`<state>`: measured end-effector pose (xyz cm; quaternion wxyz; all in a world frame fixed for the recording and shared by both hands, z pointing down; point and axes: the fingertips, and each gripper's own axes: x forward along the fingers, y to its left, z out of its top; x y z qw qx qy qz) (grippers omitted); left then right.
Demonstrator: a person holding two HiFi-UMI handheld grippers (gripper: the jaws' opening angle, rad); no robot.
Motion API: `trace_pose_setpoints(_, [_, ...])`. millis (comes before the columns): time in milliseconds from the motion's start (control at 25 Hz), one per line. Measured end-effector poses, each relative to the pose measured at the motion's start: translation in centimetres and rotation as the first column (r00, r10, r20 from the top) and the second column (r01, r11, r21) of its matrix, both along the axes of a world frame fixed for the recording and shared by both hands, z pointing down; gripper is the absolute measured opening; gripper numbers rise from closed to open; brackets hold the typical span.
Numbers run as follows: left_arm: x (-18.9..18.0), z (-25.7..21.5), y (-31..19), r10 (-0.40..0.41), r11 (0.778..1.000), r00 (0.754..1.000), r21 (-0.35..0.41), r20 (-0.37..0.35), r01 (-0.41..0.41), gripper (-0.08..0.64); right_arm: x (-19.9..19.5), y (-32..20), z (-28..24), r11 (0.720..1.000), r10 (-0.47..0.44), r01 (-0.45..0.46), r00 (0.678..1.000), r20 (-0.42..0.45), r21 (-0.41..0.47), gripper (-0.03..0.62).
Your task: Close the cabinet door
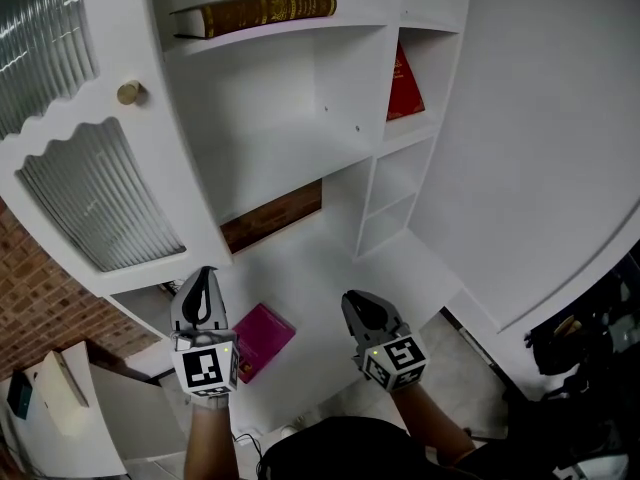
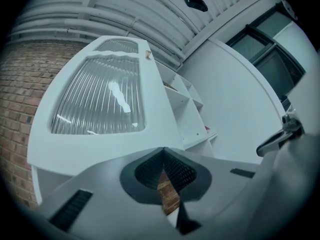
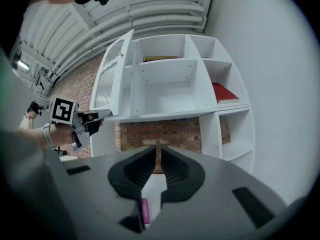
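Observation:
The white cabinet door (image 1: 150,183) with ribbed glass panes and a brass knob (image 1: 130,92) stands swung open at the left of the shelf unit. My left gripper (image 1: 205,272) is shut and empty, its tips just under the door's lower edge; whether it touches I cannot tell. In the left gripper view the door (image 2: 150,99) fills the frame ahead of the closed jaws of the left gripper (image 2: 163,150). The right gripper view shows the left gripper (image 3: 102,115) at the door's (image 3: 120,79) bottom corner. My right gripper (image 1: 353,297) hangs shut and empty before the open shelves (image 3: 165,91).
A brown book (image 1: 260,11) lies on the top shelf and a red book (image 1: 403,83) leans in a right compartment. A magenta book (image 1: 262,338) lies on the low surface between my grippers. A white wall (image 1: 540,138) bounds the right, brick wall (image 1: 35,288) the left.

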<state>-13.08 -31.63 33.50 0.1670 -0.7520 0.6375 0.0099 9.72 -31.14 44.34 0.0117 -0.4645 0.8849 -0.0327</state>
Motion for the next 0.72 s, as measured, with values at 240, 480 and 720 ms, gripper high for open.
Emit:
trace_pose_setpoints(240, [-0.5,0.0,-0.8,0.033,0.999,0.999,0.019,-0.003,-0.033,0.009,-0.6,0.4,0.0,0.999,0.038,-0.038,0.999,-0.009,-0.011,0.041])
trace_pose_setpoints(480, [-0.9,-0.2,-1.6,0.07,0.997,0.998,0.023,0.0,-0.07,0.009,-1.0,0.6,0.1,0.997,0.074,-0.074,0.997,-0.028,-0.004,0.041])
trace_pose_setpoints(720, [-1.5,0.0,-3.5,0.082,0.996,0.997,0.046,-0.005,-0.082,0.008,-1.4,0.0,0.3,0.995,0.094,-0.095,0.995,-0.033,-0.022,0.041])
